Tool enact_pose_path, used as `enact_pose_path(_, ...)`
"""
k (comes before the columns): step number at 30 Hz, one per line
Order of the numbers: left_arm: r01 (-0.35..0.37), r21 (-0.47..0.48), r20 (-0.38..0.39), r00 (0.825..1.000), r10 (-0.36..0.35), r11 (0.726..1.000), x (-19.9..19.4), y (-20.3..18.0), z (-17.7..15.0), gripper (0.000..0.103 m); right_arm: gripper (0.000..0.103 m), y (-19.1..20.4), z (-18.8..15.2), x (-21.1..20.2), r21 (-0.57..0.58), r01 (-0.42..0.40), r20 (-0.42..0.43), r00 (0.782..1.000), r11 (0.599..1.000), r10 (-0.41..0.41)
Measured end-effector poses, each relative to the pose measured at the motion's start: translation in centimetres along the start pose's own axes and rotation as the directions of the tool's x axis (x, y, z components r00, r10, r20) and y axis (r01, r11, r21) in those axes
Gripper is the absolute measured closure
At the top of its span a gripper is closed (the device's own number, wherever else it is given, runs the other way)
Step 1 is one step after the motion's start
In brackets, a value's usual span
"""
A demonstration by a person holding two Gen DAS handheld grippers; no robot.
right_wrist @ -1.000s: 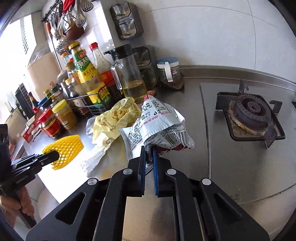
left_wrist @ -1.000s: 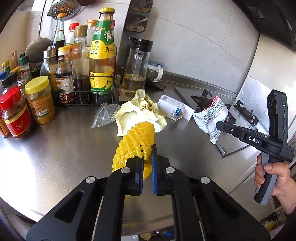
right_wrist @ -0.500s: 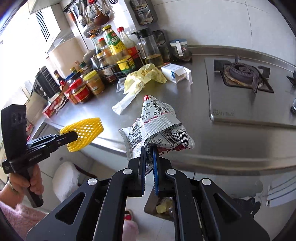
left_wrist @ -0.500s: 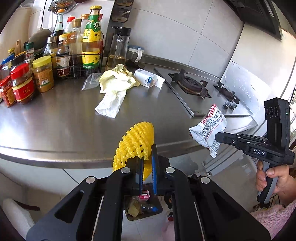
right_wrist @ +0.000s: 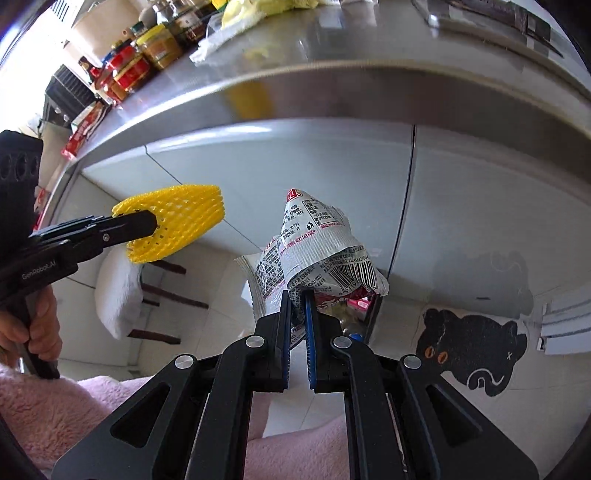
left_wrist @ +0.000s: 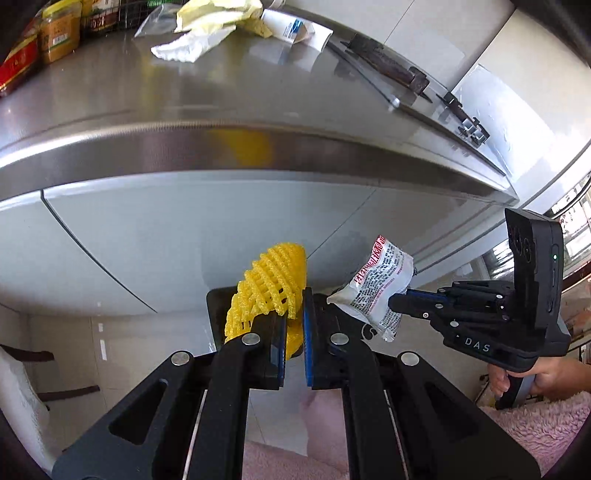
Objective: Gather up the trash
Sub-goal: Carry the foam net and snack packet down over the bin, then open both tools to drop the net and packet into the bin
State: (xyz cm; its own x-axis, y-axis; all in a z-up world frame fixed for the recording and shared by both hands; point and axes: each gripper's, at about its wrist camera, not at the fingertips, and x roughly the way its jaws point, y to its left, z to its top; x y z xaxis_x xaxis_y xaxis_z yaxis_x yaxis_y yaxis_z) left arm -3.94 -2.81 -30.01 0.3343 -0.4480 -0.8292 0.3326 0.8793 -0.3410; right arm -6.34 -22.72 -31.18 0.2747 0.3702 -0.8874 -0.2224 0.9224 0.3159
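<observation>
My left gripper is shut on a yellow foam fruit net, held below the steel counter's front edge, over a black trash bin that is mostly hidden behind the fingers. My right gripper is shut on a crumpled white snack wrapper, also below the counter, with the bin's trash showing just behind it. The net also shows in the right wrist view, the wrapper in the left wrist view. Both grippers sit side by side, close together.
The steel counter above holds a yellow bag with white paper, a small white carton and jars. White cabinet doors face me. A black cat mat lies on the floor at right.
Both grippers have dropped from counter height to below the counter edge, carrying the net and the wrapper down toward the bin, and have come closer together.
</observation>
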Motion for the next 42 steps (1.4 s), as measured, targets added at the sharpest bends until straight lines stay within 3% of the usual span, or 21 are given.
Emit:
enact_pose_path(7, -0.018, -0.045, -0.142, 0.990, 0.012, 0.999, 8.6, 1.6, -1.2, 0.097, 0.094, -2.3, -2.1, 7.5, 0.113, 0.013, -0.115, 0.993, 0.993, 0.000)
enact_pose_path(12, -0.052, -0.066, -0.197, 0.980, 0.038, 0.996, 13.0, 2.7, -1.8, 0.097, 0.094, -2.8, -3.2, 12.1, 0.109, 0.044, -0.174, 0.985, 0.993, -0.024)
enact_pose_path(20, -0.091, -0.087, -0.251, 0.966, 0.067, 0.992, 17.2, 4.5, -2.3, 0.097, 0.094, -4.4, -3.4, 16.6, 0.170, 0.055, -0.211, 0.977, 0.984, -0.018)
enact_pose_path(29, -0.119, -0.094, -0.266, 0.960, 0.090, 0.988, 18.5, 5.0, -2.0, 0.090, 0.089, -5.5, -3.5, 17.8, 0.210, 0.073, -0.223, 0.974, 0.975, -0.025)
enact_pose_path(32, -0.125, -0.079, -0.256, 0.961, 0.101, 0.989, 18.4, 4.7, -1.9, 0.081, 0.077, -5.4, -3.2, 17.8, 0.208, 0.082, -0.216, 0.976, 0.975, -0.036)
enact_pose_path(34, -0.128, -0.076, -0.246, 0.963, 0.106, 0.989, 18.2, 4.6, -1.7, 0.069, 0.058, -5.5, -3.1, 17.9, 0.206, 0.082, -0.212, 0.977, 0.975, -0.038)
enact_pose_path(36, -0.137, -0.078, -0.234, 0.965, 0.115, 0.987, 18.0, 4.6, -1.6, 0.060, 0.051, -5.5, -3.0, 18.0, 0.198, 0.092, -0.208, 0.977, 0.976, -0.050)
enact_pose_path(37, -0.139, -0.079, -0.229, 0.966, 0.117, 0.987, 17.9, 4.6, -1.5, 0.055, 0.042, -5.6, -3.0, 17.9, 0.197, 0.096, -0.207, 0.977, 0.976, -0.054)
enact_pose_path(41, -0.159, -0.063, -0.206, 0.968, 0.143, 0.985, 17.0, 4.2, -1.2, 0.041, 0.027, -5.9, -3.1, 17.4, 0.193, 0.121, -0.200, 0.976, 0.974, -0.082)
enact_pose_path(42, -0.167, -0.052, -0.198, 0.968, 0.154, 0.985, 16.7, 4.1, -1.1, 0.033, 0.021, -6.0, -3.2, 17.1, 0.192, 0.126, -0.201, 0.976, 0.973, -0.087)
